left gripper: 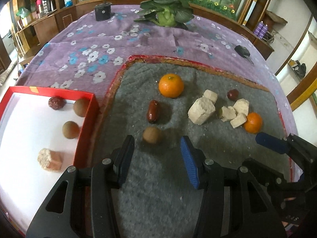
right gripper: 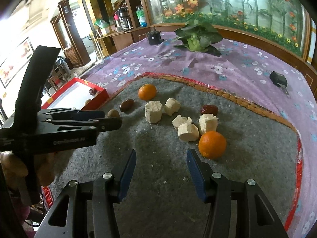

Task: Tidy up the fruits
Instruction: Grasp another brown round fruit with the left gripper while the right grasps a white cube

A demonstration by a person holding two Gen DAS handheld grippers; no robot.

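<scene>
My left gripper [left gripper: 157, 148] and right gripper [right gripper: 161, 159] both stand about half open and empty above the grey mat [left gripper: 158, 178], with the brown longan [left gripper: 152, 138] at frame centre just ahead of my left fingertips, the near orange [right gripper: 212, 144] beside my right fingertip, and the red box [left gripper: 87, 123] at left.

Worktop cloth [left gripper: 138, 39]: purple, printed with white and blue flowers. Mat [left gripper: 158, 178]: grey felt with a red and orange border. Box [left gripper: 87, 130]: red walls, white floor. Oranges [left gripper: 171, 85]: bright orange. Dates [left gripper: 153, 111]: glossy dark red-brown. Round fruit [left gripper: 152, 135]: dull brown. Blocks [left gripper: 201, 111]: pale cream. Tongs [left gripper: 156, 150]: black with blue pads. Vegetable [left gripper: 167, 10]: dark green leaves, pale green stem.
</scene>
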